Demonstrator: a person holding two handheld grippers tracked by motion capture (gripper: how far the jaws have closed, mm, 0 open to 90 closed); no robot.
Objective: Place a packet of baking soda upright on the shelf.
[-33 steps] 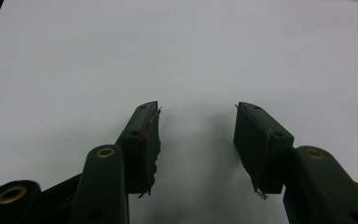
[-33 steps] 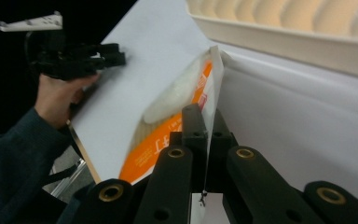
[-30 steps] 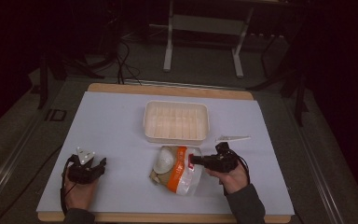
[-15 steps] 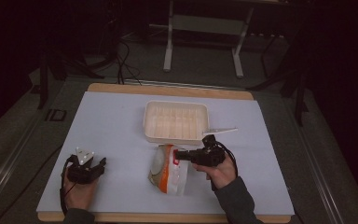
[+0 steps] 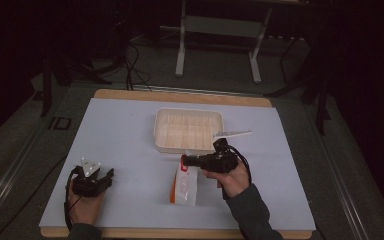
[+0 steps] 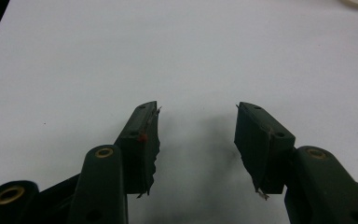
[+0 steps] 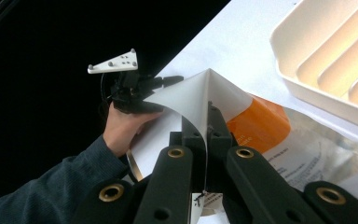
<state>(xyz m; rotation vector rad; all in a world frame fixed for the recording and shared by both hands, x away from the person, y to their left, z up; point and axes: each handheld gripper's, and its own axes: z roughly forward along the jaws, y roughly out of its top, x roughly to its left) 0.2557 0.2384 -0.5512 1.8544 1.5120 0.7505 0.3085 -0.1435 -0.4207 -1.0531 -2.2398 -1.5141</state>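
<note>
On the white table [image 5: 130,140], just in front of the ribbed tray [image 5: 189,130], the orange-and-clear bag [image 5: 184,186] hangs soft and light, probably slippery; its top edge is the hold. The right gripper [image 5: 185,161] pinches that edge; the left gripper [image 6: 197,140] rests open, empty.

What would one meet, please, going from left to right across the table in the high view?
Left gripper → orange-and-white bag → right gripper pinching the bag's top edge → white plastic utensil leaning on the ribbed white tray's right rim.

The bag's [image 7: 279,140] small print is too blurred to read.
</note>
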